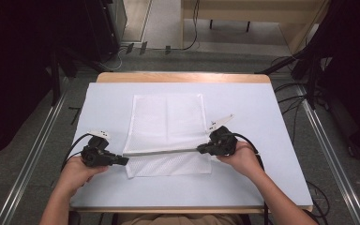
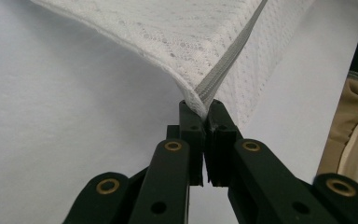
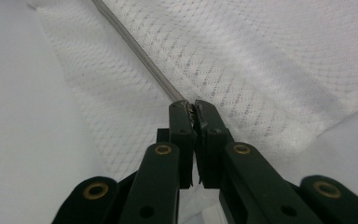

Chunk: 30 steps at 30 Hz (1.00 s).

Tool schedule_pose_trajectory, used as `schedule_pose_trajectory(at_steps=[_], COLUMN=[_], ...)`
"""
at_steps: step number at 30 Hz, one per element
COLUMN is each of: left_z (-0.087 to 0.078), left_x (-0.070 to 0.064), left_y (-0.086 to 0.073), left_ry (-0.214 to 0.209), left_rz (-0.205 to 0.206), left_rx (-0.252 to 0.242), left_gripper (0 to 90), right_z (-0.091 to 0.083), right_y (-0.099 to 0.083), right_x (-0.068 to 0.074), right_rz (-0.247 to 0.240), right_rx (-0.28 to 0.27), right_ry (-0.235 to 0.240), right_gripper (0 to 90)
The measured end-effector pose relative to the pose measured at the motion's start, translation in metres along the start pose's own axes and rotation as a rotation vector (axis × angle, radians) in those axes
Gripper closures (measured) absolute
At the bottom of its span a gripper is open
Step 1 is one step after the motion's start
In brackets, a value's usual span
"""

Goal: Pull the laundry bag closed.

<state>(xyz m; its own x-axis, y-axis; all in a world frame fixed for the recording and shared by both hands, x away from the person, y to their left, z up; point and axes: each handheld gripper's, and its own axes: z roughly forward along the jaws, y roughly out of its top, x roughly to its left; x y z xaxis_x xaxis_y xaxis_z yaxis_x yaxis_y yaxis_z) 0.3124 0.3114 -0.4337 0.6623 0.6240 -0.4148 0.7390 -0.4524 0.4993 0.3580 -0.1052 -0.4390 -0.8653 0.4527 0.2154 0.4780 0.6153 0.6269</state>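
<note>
Lying flat mid-table, the white mesh bag (image 1: 167, 133) looks light, limp and prone to sagging, so its stiffer grey zipper (image 1: 161, 152) is the sensible hold. The left gripper (image 1: 122, 160) pinches shut on the zipper's left end and the right gripper (image 1: 200, 150) clamps its right end, forearms splayed low, jaws facing inward.

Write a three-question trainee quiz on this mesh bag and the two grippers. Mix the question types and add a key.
1. True or false: the left gripper is shut on a corner of the white mesh bag.
2. The right gripper pinches: A) the grey zipper end, B) a cable, C) the table's edge.
3. Fill in: the zipper runs taut between the two ____.

Key: 1 true; 2 A; 3 grippers.
</note>
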Motion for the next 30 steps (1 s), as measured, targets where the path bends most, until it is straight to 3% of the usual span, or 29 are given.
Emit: schedule_pose_trajectory(at_steps=[12, 21, 24, 28, 30], left_z=[0.0016, 0.001, 0.0002, -0.0008, -0.0004], left_x=[-0.0006, 0.0011, 0.0052, 0.0054, 0.0041], left_y=[0.0006, 0.0003, -0.0008, -0.0004, 0.0006], left_ry=[0.0, -0.011, -0.016, 0.0, 0.009], left_rz=[0.004, -0.014, -0.05, -0.045, -0.041], left_rx=[0.014, 0.011, -0.011, -0.03, -0.036], left_gripper=[88.1, 87.7, 76.8, 69.8, 66.0], right_z=[-0.0079, -0.0072, -0.0063, -0.0044, -0.0034], right_y=[-0.0084, -0.0085, -0.0085, -0.0092, -0.0091], right_x=[-0.001, -0.0018, -0.0018, -0.003, -0.0026], right_rz=[0.005, 0.002, 0.003, 0.014, 0.009], right_rx=[0.006, 0.012, 0.01, 0.005, -0.007], right_ry=[-0.006, -0.011, -0.015, -0.013, -0.019], right_gripper=[88.3, 88.2, 87.7, 85.7, 78.3])
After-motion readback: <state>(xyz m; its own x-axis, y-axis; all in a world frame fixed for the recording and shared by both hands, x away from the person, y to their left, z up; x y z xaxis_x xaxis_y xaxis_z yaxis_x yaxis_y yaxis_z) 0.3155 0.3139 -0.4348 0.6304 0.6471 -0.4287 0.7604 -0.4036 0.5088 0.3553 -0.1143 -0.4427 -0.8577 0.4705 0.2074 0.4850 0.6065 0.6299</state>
